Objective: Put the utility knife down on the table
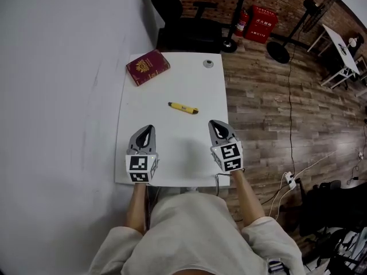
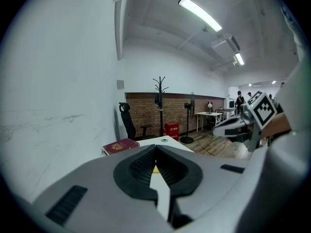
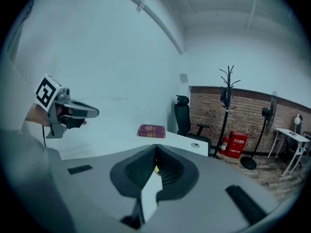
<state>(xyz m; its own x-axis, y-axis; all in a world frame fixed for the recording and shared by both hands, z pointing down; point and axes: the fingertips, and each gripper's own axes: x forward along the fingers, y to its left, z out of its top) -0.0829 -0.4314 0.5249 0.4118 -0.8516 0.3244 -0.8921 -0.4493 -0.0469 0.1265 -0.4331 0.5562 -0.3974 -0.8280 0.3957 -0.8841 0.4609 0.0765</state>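
The yellow utility knife (image 1: 183,107) lies flat on the white table (image 1: 172,153), near its middle, with nothing touching it. My left gripper (image 1: 149,129) hovers over the near left part of the table, shut and empty. My right gripper (image 1: 213,123) is over the near right part, shut and empty too. Both sit short of the knife and point toward it. In the left gripper view only a yellow sliver of the knife (image 2: 155,169) shows between the closed jaws, and the right gripper (image 2: 228,127) is off to the side. In the right gripper view the left gripper (image 3: 92,113) is at the left.
A dark red booklet (image 1: 148,66) lies at the table's far left corner, and a small grey round thing (image 1: 208,63) at the far right. A white wall runs along the left. Beyond the table stand a black office chair (image 1: 183,22) and red fire extinguishers (image 1: 259,23).
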